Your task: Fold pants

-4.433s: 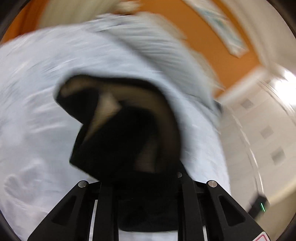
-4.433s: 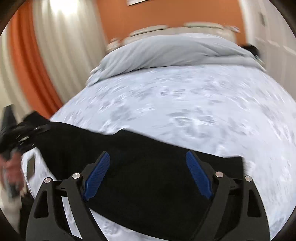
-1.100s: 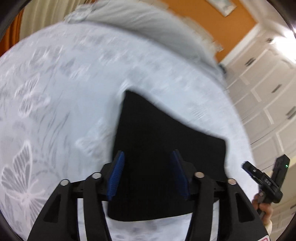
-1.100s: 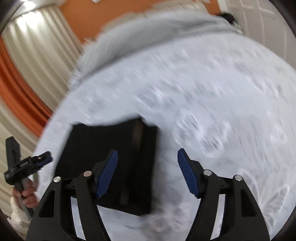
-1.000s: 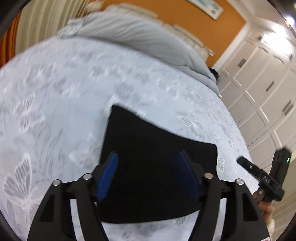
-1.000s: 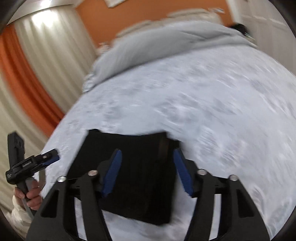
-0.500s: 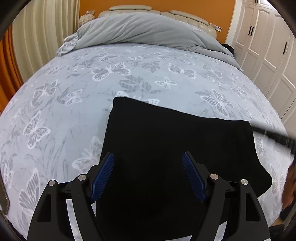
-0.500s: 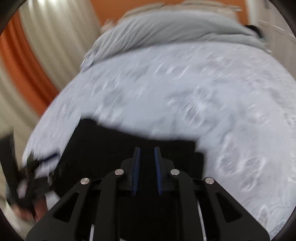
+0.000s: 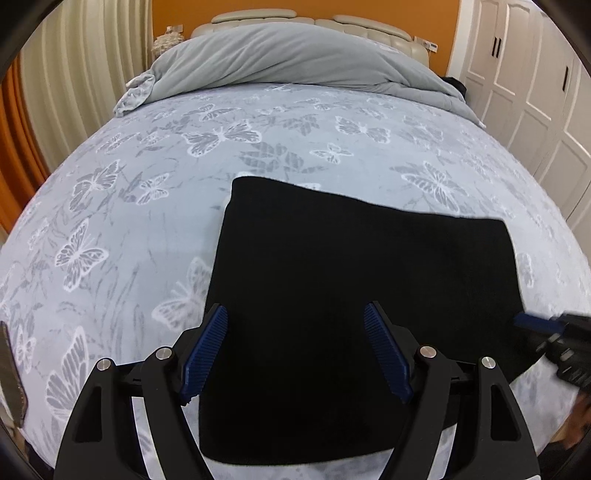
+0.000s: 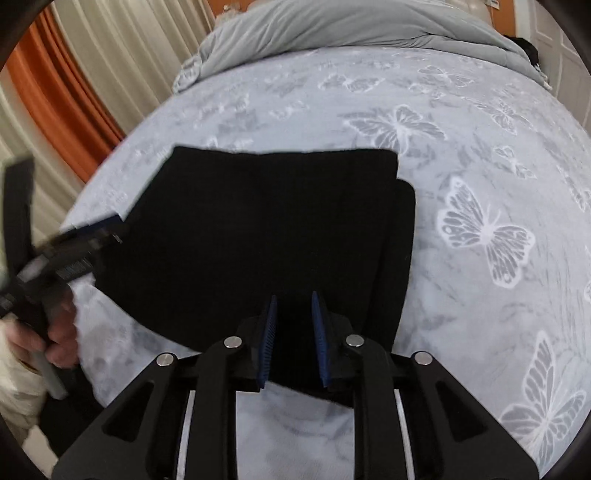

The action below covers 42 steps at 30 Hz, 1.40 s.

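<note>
On the butterfly bedsheet, near its front edge, the pants lie flat as a folded black rectangle, probably done. Left gripper is spread wide above them, holding nothing. Right gripper is nearly closed, a narrow gap left; can't tell if it pinches cloth. No containers visible.

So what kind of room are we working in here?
A bedroom, almost certainly. The black pants lie folded on a bed with a butterfly-print cover, a grey duvet is bunched at the padded headboard, and white wardrobe doors line one wall.
</note>
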{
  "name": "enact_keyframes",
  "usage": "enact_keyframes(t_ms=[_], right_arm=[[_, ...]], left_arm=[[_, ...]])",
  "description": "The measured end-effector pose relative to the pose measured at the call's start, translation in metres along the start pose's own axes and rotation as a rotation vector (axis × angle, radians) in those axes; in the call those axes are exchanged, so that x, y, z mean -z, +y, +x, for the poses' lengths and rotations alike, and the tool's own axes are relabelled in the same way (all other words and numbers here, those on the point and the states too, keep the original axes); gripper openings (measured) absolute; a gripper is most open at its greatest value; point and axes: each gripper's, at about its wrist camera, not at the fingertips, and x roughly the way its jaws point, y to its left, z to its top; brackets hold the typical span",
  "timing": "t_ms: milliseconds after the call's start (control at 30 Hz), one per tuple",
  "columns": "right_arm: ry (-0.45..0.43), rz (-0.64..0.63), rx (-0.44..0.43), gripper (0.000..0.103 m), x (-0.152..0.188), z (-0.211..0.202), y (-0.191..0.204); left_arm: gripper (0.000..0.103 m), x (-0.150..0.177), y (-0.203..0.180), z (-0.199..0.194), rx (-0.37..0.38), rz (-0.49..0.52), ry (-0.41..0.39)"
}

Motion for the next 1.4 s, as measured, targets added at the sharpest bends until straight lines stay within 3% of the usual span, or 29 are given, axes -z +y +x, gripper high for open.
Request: enact_keyframes(t_ms=[33, 67, 100, 167, 300, 400, 433, 467, 533, 600, 667, 800, 833, 867, 900, 967, 1000, 1067, 1100, 1167, 1233, 1300, 1333, 1367, 1400], right_arm=[[-0.015, 0.014, 0.002, 0.029, 0.003, -0.009, -0.003], [-0.018, 0.021, 0.010, 0.046, 0.004, -0.012, -0.005], [-0.025, 0.029, 0.024, 0.051, 0.004, -0.014, -0.007], [-0.031, 0.050, 0.013, 0.053, 0.006, -0.018, -0.011], [-0.017, 0.135, -0.098, 0.053, 0.015, -0.024, -0.022], [0.015, 0.143, -0.106, 0.053, 0.015, -0.014, -0.022], [0.029, 0.129, -0.094, 0.053, 0.015, -0.007, -0.020], [0.041, 0.121, -0.103, 0.038, 0.014, -0.003, -0.016], [0.035, 0.116, -0.099, 0.024, 0.010, -0.002, -0.011], [-0.010, 0.124, -0.152, 0.022, 0.001, -0.011, -0.008], [-0.064, 0.158, -0.257, 0.016, -0.012, -0.023, -0.006], [-0.085, 0.149, -0.339, 0.013, -0.027, -0.026, 0.005], [-0.077, 0.139, -0.342, 0.013, -0.029, -0.025, 0.007], [-0.069, 0.129, -0.333, 0.014, -0.031, -0.023, 0.009], [-0.067, 0.129, -0.319, 0.016, -0.031, -0.022, 0.009], [-0.065, 0.139, -0.276, 0.018, -0.030, -0.023, 0.002], [-0.058, 0.147, -0.267, 0.021, -0.029, -0.023, -0.003], [-0.057, 0.160, -0.214, 0.045, -0.023, -0.028, -0.016], [-0.048, 0.148, -0.170, 0.049, -0.019, -0.028, -0.020], [-0.002, 0.128, -0.132, 0.051, -0.011, -0.020, -0.024], [0.060, 0.126, -0.129, 0.051, -0.001, -0.002, -0.026], [0.100, 0.103, -0.102, 0.051, 0.006, 0.016, -0.023], [0.084, 0.085, -0.088, 0.049, 0.005, 0.020, -0.019], [0.070, 0.071, -0.082, 0.026, 0.004, 0.022, -0.016], [0.063, 0.061, -0.089, 0.015, 0.002, 0.021, -0.012]], left_arm=[[0.074, 0.002, 0.000, -0.002, -0.005, 0.010, -0.002], [0.074, 0.003, 0.000, -0.004, -0.007, 0.017, -0.003], [0.074, 0.005, 0.000, -0.006, -0.007, 0.022, -0.003], [0.077, 0.009, 0.002, -0.012, 0.007, 0.029, -0.004], [0.086, 0.018, 0.002, -0.035, 0.076, 0.073, -0.057], [0.087, 0.027, -0.005, -0.046, 0.120, 0.118, -0.091], [0.087, 0.029, -0.009, -0.047, 0.138, 0.135, -0.089], [0.087, 0.030, -0.014, -0.047, 0.158, 0.152, -0.083], [0.087, 0.033, -0.027, -0.047, 0.201, 0.200, -0.070], [0.087, 0.036, -0.043, -0.047, 0.246, 0.252, -0.072], [0.087, 0.039, -0.060, -0.048, 0.280, 0.300, -0.079], [0.086, 0.036, -0.097, -0.041, 0.291, 0.360, -0.138], [0.083, 0.033, -0.101, -0.038, 0.309, 0.351, -0.142], [0.061, 0.028, -0.104, -0.034, 0.334, 0.331, -0.136], [0.031, 0.020, -0.104, -0.025, 0.371, 0.297, -0.096], [0.008, 0.008, -0.099, -0.005, 0.453, 0.211, 0.007], [0.008, 0.002, -0.088, 0.001, 0.480, 0.130, 0.017], [0.006, -0.008, -0.069, -0.003, 0.499, 0.044, -0.015], [0.006, -0.012, -0.062, -0.007, 0.509, 0.017, -0.031], [0.006, -0.021, -0.043, -0.025, 0.544, -0.041, -0.084], [0.006, -0.028, -0.028, -0.042, 0.525, -0.058, -0.149], [0.006, -0.034, -0.016, -0.047, 0.522, -0.090, -0.161], [0.006, -0.036, -0.013, -0.046, 0.530, -0.103, -0.155], [0.006, -0.037, -0.011, -0.046, 0.532, -0.113, -0.154], [0.006, -0.037, -0.011, -0.047, 0.529, -0.111, -0.155]])
